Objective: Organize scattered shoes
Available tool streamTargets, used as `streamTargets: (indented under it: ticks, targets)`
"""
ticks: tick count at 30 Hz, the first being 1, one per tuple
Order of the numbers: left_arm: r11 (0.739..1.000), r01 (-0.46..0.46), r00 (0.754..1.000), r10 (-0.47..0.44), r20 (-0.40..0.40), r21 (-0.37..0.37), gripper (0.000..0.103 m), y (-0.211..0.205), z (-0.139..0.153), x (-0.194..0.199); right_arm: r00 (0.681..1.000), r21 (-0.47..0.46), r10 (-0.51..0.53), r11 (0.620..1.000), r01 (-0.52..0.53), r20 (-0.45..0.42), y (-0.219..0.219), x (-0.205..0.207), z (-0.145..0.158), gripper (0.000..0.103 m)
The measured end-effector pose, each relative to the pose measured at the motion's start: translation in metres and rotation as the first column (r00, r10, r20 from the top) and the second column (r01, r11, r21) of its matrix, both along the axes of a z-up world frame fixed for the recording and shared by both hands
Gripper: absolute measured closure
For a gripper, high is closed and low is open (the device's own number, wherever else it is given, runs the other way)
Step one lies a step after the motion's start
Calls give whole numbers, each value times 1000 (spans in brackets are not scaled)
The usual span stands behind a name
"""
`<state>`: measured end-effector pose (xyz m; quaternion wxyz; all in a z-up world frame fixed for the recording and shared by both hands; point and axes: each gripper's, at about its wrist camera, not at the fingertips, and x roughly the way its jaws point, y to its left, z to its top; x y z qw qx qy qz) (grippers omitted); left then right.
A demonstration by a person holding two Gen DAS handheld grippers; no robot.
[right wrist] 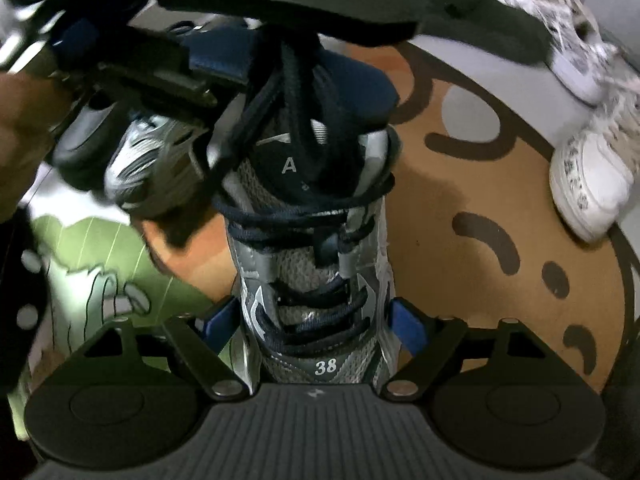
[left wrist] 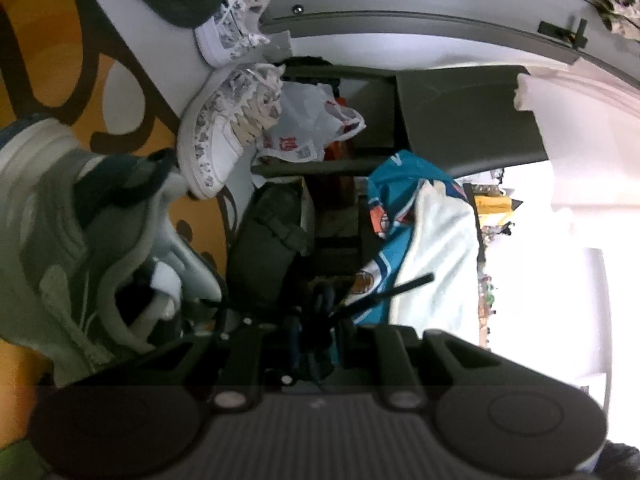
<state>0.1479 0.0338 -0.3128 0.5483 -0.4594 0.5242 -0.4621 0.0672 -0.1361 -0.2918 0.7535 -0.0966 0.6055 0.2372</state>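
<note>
A grey and navy sneaker (right wrist: 316, 264) marked 38 stands toe-up under my right gripper (right wrist: 314, 320). The gripper's blue pads (right wrist: 408, 324) sit against the sneaker's two sides. Its dark laces (right wrist: 280, 92) run up to my left gripper (right wrist: 160, 64), which is shut on them. A second grey sneaker (right wrist: 148, 168) hangs beside it, and fills the left of the left wrist view (left wrist: 80, 248). In that view the laces (left wrist: 320, 312) bunch between the fingers of the left gripper (left wrist: 316, 332). Two white patterned sneakers (right wrist: 588, 188) (left wrist: 216, 136) lie at the rug's edge.
An orange rug with brown marks (right wrist: 460, 184) lies below, with a green mat (right wrist: 100, 240) beside it. A dark shoe (right wrist: 480, 12) lies near the white pair. Ahead of the left gripper are dark shelves with a plastic bag (left wrist: 316, 120), a dark bag (left wrist: 268, 240) and a teal and white garment (left wrist: 420, 232).
</note>
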Motion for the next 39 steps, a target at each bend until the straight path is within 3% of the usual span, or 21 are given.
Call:
streamTargets:
  ticks: [6,17,26,32,39]
  targets:
    - [1000,-15,1000,14,15,22,86,4,-1,17,994,-22,-110,994,109,-9,12,13,-4,19]
    - [998,-41,999,40,28,38,86,13,-13,43,979,-79,-199,976,203,44,29,27,-11,23]
    - [994,-89,995,86,41,68,86,32,-14,51,986,-137,-141,979,152,88,49,22,-13,23]
    - [990,-92,995,87,45,104,86,42,-11,58,990,-54,-129,990,132,52,54,16,-9,23]
    - [982,-85,995,74,70,169,86,48,-4,59,995,-58,-88,994,90,48,67,9,-13,23]
